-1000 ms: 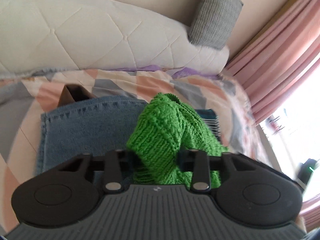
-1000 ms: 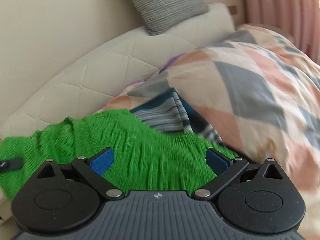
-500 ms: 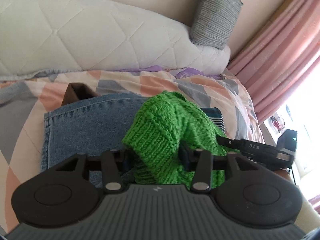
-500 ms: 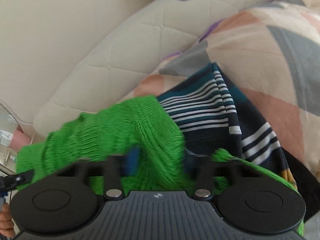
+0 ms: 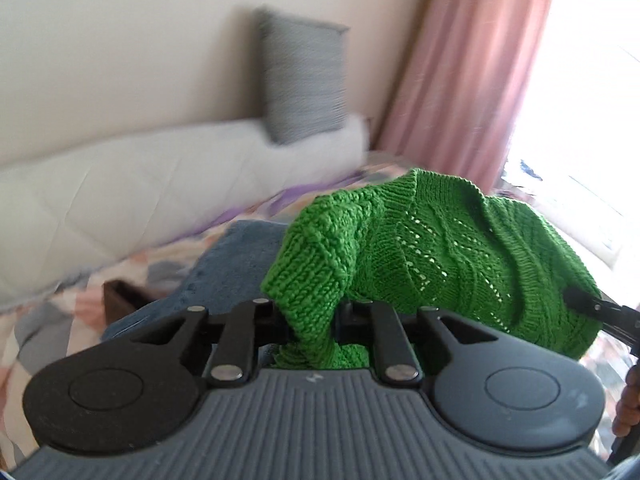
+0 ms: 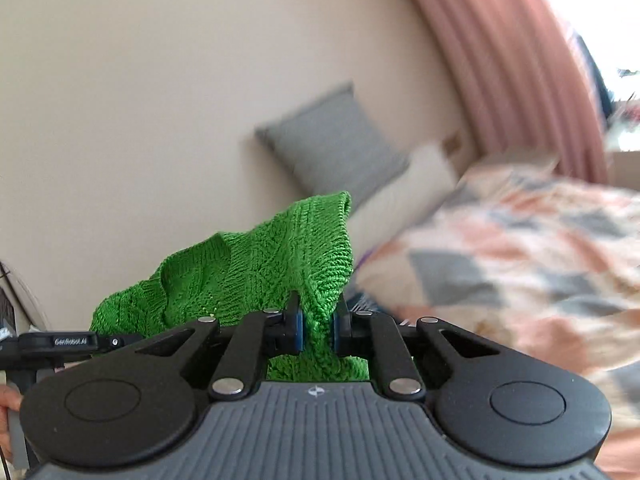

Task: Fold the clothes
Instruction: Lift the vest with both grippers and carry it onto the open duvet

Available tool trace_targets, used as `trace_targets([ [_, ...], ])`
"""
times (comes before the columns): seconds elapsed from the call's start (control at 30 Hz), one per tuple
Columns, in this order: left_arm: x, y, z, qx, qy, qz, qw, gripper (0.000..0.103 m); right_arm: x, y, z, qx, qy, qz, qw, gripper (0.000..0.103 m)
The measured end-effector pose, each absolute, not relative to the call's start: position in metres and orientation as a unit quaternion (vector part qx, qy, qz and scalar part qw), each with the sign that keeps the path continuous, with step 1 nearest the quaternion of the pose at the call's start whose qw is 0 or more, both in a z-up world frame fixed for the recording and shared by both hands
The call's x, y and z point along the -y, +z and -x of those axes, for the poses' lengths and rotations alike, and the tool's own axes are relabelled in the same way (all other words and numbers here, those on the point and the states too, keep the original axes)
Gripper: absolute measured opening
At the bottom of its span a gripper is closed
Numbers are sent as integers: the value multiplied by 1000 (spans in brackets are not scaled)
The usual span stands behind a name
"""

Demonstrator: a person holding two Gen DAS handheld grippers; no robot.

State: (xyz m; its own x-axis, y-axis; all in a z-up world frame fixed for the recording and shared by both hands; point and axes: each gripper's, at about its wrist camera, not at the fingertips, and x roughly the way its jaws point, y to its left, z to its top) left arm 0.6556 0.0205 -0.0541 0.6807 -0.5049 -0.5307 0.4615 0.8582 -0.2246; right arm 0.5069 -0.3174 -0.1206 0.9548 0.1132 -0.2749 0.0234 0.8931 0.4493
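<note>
The left claw (image 5: 312,320) is clamped on a bunched fold of the bright green cable-knit sweater (image 5: 440,256); the right claw (image 6: 317,328) pinches another fold of the same garment between its blue pads (image 6: 298,330); the sweater hangs lifted between the two, clear of the bed, its ribbed edge standing up above the right claw and its openwork panel spread toward the window side in the left wrist view. Below and behind the left claw a folded blue denim garment (image 5: 236,264) lies on the bed's patchwork quilt of peach, grey and white triangles (image 6: 520,256), with a small dark brown box-like thing (image 5: 120,296) just beside its left edge; what that is I cannot tell. A long white quilted bolster (image 5: 140,184) runs along the head edge of the bed against the cream wall; a grey ribbed cushion (image 5: 304,80) leans upright on it; pink pleated curtains (image 5: 472,64) hang at the corner by the window.
</note>
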Motion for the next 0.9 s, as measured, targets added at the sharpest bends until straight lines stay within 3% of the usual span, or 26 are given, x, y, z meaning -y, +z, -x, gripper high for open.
trace_targets([
  [0.23, 0, 16, -541, -232, -318, 8, 919, 15, 293, -45, -322, -51, -62, -194, 978, 13],
  [0.37, 0, 39, -470, -225, -320, 15, 920, 16, 274, -13, -233, -38, -83, -185, 979, 13],
  [0.53, -36, 18, -400, -319, -351, 121, 872, 16, 242, 3, -123, -59, -98, -184, 976, 13],
  [0.63, -43, -4, -346, -343, -362, 115, 859, 14, 227, 0, -57, -72, -113, -202, 970, 13],
  [0.9, -2, 17, -240, -315, -450, 74, 833, 13, 203, -4, 88, -82, -197, -213, 954, 13],
])
